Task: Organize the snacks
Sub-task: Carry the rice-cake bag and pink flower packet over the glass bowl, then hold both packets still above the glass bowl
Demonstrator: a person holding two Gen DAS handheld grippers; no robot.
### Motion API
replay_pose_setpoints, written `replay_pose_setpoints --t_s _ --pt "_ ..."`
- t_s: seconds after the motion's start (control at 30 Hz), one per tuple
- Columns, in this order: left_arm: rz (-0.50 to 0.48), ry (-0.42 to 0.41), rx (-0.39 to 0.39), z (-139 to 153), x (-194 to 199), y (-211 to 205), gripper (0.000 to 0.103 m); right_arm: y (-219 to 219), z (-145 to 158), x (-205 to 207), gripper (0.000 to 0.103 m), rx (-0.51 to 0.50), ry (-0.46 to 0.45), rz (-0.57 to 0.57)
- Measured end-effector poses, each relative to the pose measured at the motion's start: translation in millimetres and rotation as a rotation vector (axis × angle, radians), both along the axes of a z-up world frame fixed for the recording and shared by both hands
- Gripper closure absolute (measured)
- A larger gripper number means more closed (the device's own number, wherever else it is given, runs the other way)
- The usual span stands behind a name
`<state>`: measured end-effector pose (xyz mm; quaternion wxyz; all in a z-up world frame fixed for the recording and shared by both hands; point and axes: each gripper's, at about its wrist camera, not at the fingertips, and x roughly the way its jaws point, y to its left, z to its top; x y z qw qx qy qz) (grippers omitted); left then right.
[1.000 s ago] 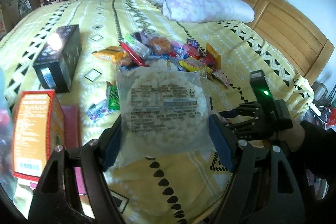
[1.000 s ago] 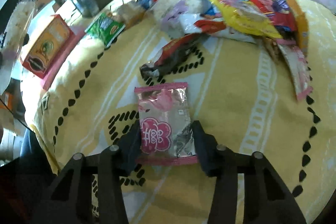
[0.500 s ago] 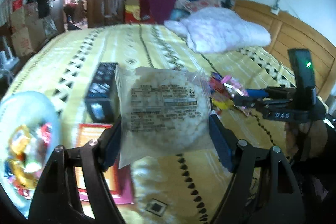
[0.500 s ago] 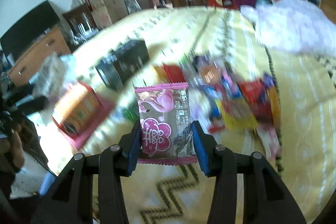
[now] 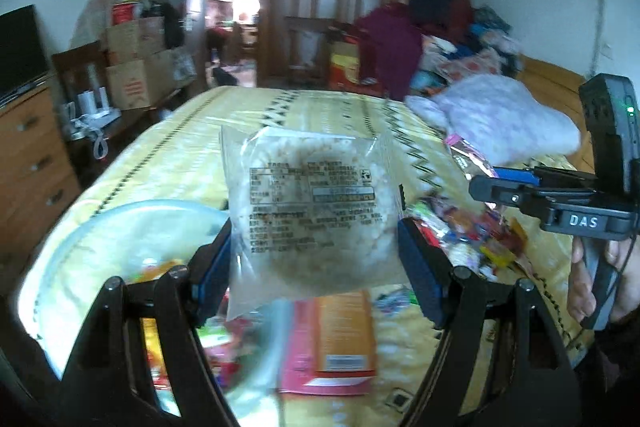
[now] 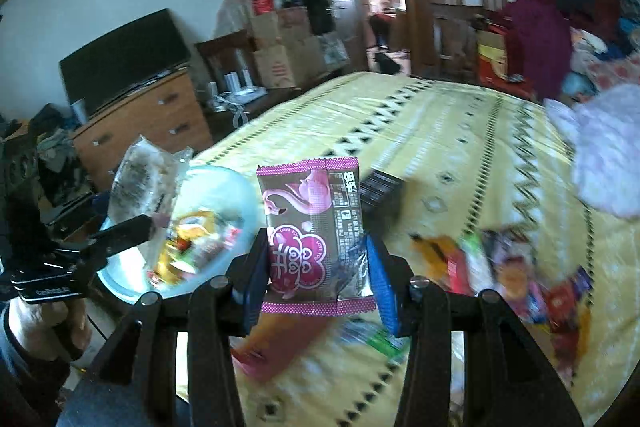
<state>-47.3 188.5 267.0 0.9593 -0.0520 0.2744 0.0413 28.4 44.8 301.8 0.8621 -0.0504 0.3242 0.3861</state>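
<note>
left gripper (image 5: 314,247) clamps rice cake pack (image 5: 308,211) | right gripper (image 6: 318,277) clamps pink packet (image 6: 316,227)

Loose snack pile (image 6: 520,279) and orange box (image 5: 344,335) crowd the bedspread (image 6: 420,131); its far half lies open

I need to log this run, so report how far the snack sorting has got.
Done: several wrapped snacks already lie in the pale blue bowl. In hand: the left gripper is clamped on a clear rice cake packet, and the right gripper on a pink and brown snack packet, both lifted off the bed. Left: a heap of loose snack packets on the yellow bedspread.
</note>
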Motion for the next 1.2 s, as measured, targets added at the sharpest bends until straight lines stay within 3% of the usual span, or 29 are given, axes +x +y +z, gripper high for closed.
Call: replay_pose_setpoints --t_s 0.23,0.53,1.2 --pt "0.13 -0.003 -0.016 2 -9 52 0.025 83 16 -10 0.053 0.002 0.003 0.11" --pt "0.229 0.009 -0.046 -5 -23 97 0.025 166 17 -20 0.053 -0.009 0.044 0.198" --pt "0.324 0.076 -0.116 -33 -27 164 0.025 250 -8 -10 0.053 -0.078 0.172 0.249"
